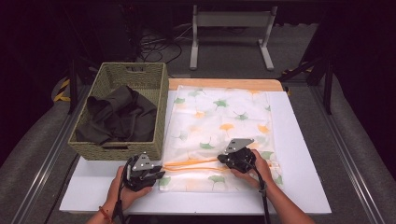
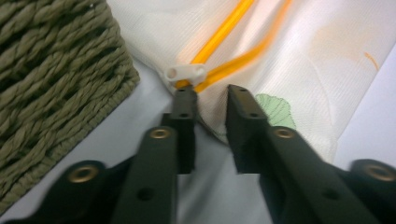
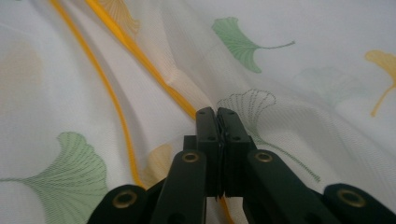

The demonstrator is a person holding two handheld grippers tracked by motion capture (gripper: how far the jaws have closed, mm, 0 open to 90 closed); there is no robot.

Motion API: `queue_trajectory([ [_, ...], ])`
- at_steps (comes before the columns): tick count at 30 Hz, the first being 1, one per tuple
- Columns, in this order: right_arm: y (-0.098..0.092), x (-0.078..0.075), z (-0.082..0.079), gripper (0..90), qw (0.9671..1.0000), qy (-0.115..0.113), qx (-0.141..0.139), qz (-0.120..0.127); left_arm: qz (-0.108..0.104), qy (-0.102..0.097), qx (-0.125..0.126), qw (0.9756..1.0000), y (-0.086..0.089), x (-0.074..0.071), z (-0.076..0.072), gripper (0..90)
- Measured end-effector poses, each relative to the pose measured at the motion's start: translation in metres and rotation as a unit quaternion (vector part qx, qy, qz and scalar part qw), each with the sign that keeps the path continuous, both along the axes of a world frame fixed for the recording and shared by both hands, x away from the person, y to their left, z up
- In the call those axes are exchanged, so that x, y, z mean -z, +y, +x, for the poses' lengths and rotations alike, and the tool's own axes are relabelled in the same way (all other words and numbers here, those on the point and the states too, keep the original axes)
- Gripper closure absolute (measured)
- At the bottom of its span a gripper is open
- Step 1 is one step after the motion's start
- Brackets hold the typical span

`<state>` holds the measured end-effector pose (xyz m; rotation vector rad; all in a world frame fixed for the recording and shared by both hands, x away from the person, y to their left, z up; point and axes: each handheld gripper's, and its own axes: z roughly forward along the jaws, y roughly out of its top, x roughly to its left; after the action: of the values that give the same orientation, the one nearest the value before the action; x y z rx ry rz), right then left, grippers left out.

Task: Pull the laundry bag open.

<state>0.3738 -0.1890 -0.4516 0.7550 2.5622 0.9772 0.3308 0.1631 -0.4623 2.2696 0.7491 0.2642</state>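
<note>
A white mesh laundry bag [image 1: 219, 116] printed with green and orange leaves lies flat on the table, its orange zipper [image 1: 196, 163] running across the near end. My left gripper [image 1: 159, 173] sits at the bag's near left corner. In the left gripper view its jaws [image 2: 211, 95] stand narrowly apart with a fold of the bag's edge [image 2: 212, 112] pinched between them, just below the white zipper end piece [image 2: 187, 72]. My right gripper [image 1: 224, 161] rests on the bag further right, jaws [image 3: 217, 112] shut on a ridge of fabric beside the zipper [image 3: 140, 56].
A woven green basket [image 1: 154, 79] holding dark clothing [image 1: 119, 116] stands left of the bag, its wall [image 2: 56, 70] close beside my left gripper. The white tabletop [image 1: 299, 154] extends right of the bag. A wooden board edge [image 1: 224, 84] shows behind it.
</note>
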Motion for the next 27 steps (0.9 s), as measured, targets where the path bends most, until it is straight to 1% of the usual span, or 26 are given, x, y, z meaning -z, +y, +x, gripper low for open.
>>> queue_trajectory([
  [1, 0.000, 0.000, 0.001, 88.9, 1.0000, -0.004, 0.004, -0.001, 0.003, -0.001, 0.004, 1.0000, -0.002, 0.000, 0.001, 85.2],
  [3, 0.000, 0.000, 0.004, 89.0, 0.9999, -0.009, 0.010, -0.003, 0.014, -0.011, 0.001, 0.9998, -0.005, -0.001, 0.002, 88.0],
  [5, 0.001, -0.001, 0.007, 89.0, 0.9998, -0.016, 0.015, -0.005, 0.019, -0.019, -0.005, 0.9996, -0.007, -0.001, 0.005, 88.4],
  [6, 0.001, -0.002, 0.009, 89.0, 0.9996, -0.020, 0.017, -0.005, 0.020, -0.020, -0.008, 0.9996, -0.008, -0.001, 0.007, 88.4],
  [7, 0.000, -0.003, 0.012, 89.0, 0.9994, -0.025, 0.022, -0.003, 0.021, -0.023, -0.007, 0.9995, -0.008, -0.001, 0.009, 88.4],
  [8, 0.000, -0.004, 0.014, 89.0, 0.9994, -0.026, 0.024, 0.001, 0.019, -0.023, -0.012, 0.9995, -0.009, -0.001, 0.009, 88.4],
  [9, 0.000, -0.006, 0.016, 89.0, 0.9993, -0.028, 0.025, 0.002, 0.021, -0.026, -0.016, 0.9993, -0.008, -0.001, 0.010, 88.4],
  [11, 0.000, -0.008, 0.018, 89.1, 0.9991, -0.032, 0.028, 0.005, 0.020, -0.027, -0.015, 0.9993, -0.008, -0.001, 0.012, 88.4],
  [15, 0.001, -0.021, 0.028, 89.1, 0.9977, -0.053, 0.036, 0.025, 0.017, -0.038, -0.030, 0.9987, -0.007, -0.002, 0.018, 88.2],
  [16, 0.001, -0.024, 0.030, 89.1, 0.9973, -0.059, 0.037, 0.026, 0.018, -0.037, -0.031, 0.9987, -0.007, -0.002, 0.019, 87.8],
  [17, 0.002, -0.025, 0.032, 89.1, 0.9971, -0.061, 0.038, 0.027, 0.019, -0.040, -0.034, 0.9984, -0.008, -0.002, 0.020, 87.6],
  [18, 0.003, -0.030, 0.034, 89.1, 0.9965, -0.066, 0.039, 0.034, 0.017, -0.042, -0.034, 0.9984, -0.008, -0.002, 0.020, 86.9],
  [20, 0.005, -0.037, 0.036, 89.1, 0.9956, -0.074, 0.040, 0.040, 0.010, -0.041, -0.027, 0.9987, -0.008, -0.002, 0.020, 79.2],
  [21, 0.005, -0.037, 0.036, 89.1, 0.9956, -0.074, 0.040, 0.040, 0.010, -0.041, -0.027, 0.9987, -0.008, -0.002, 0.020, 76.9],
  [22, 0.005, -0.047, 0.038, 89.1, 0.9941, -0.084, 0.042, 0.053, 0.001, -0.045, -0.003, 0.9990, -0.009, -0.004, 0.016, 73.7],
  [23, 0.005, -0.050, 0.038, 89.1, 0.9937, -0.088, 0.043, 0.056, -0.002, -0.051, 0.006, 0.9987, -0.009, -0.006, 0.013, 70.1],
  [24, 0.005, -0.050, 0.038, 89.1, 0.9937, -0.088, 0.043, 0.056, -0.002, -0.051, 0.006, 0.9987, -0.009, -0.006, 0.013, 66.0],
  [25, 0.005, -0.054, 0.038, 89.1, 0.9930, -0.093, 0.043, 0.059, -0.005, -0.058, 0.018, 0.9981, -0.008, -0.009, 0.010, 66.0],
  [26, 0.006, -0.060, 0.038, 89.1, 0.9923, -0.098, 0.041, 0.063, -0.006, -0.061, 0.024, 0.9978, -0.007, -0.011, 0.008, 63.2],
  [27, 0.007, -0.064, 0.037, 89.1, 0.9919, -0.103, 0.039, 0.065, -0.003, -0.065, 0.025, 0.9976, -0.006, -0.013, 0.006, 59.8],
])
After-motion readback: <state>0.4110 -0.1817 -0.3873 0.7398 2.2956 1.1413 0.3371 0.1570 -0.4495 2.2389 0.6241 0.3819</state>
